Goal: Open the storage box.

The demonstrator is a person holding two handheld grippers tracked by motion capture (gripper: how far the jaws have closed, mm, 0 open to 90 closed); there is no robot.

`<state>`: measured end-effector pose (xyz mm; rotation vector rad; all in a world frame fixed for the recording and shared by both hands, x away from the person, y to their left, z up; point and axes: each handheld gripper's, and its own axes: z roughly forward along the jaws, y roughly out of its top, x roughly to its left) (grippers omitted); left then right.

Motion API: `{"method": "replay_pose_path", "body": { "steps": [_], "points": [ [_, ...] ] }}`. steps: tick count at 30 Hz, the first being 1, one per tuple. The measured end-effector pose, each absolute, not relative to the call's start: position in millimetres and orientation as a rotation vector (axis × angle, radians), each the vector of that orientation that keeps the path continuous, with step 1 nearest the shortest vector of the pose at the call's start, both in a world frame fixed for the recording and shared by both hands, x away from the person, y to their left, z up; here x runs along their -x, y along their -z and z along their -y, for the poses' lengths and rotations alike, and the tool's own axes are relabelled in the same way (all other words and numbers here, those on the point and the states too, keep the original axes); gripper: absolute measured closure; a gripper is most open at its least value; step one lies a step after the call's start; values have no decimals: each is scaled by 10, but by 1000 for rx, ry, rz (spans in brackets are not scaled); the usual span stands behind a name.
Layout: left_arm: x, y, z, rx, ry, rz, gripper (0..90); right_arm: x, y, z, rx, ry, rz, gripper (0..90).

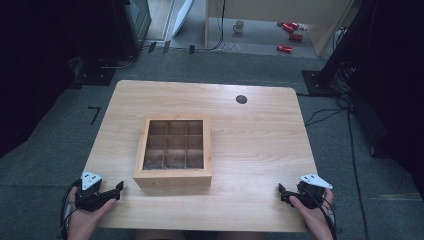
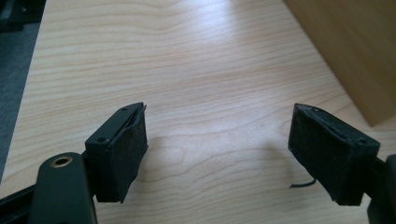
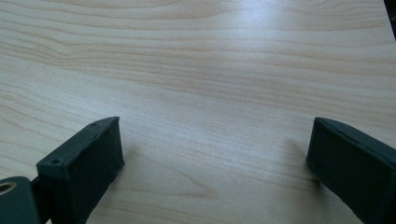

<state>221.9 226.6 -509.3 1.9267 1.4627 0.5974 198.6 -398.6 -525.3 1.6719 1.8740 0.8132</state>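
Both hands sit at the near edge of the table [image 1: 250,130], each holding a pair of tongs with nothing in it. On the left gripper [image 1: 112,192] the jaws stand wide apart over bare wood; the right gripper [image 1: 284,194] is spread just as wide. Between the two and a little beyond them, nearer the left one, rests the wooden box [image 1: 172,177], divided into nine compartments. To me this looks like the start: neither tool has reached in yet. Next would be closing in on the box from both sides.
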Motion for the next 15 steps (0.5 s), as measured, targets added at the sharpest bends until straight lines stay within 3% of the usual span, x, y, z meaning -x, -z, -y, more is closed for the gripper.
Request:
{"method": "replay_pose_path", "body": {
  "steps": [6,15],
  "points": [
    [-2156,5004,-2240,-1900,-467,-1291,212,-2000,5176,3851,-1654,-854,-1842,34],
    [-2096,4894,-2085,-1896,-399,-1157,246,-1997,4976,3567,-1591,-947,-1821,40]
  ]
}}
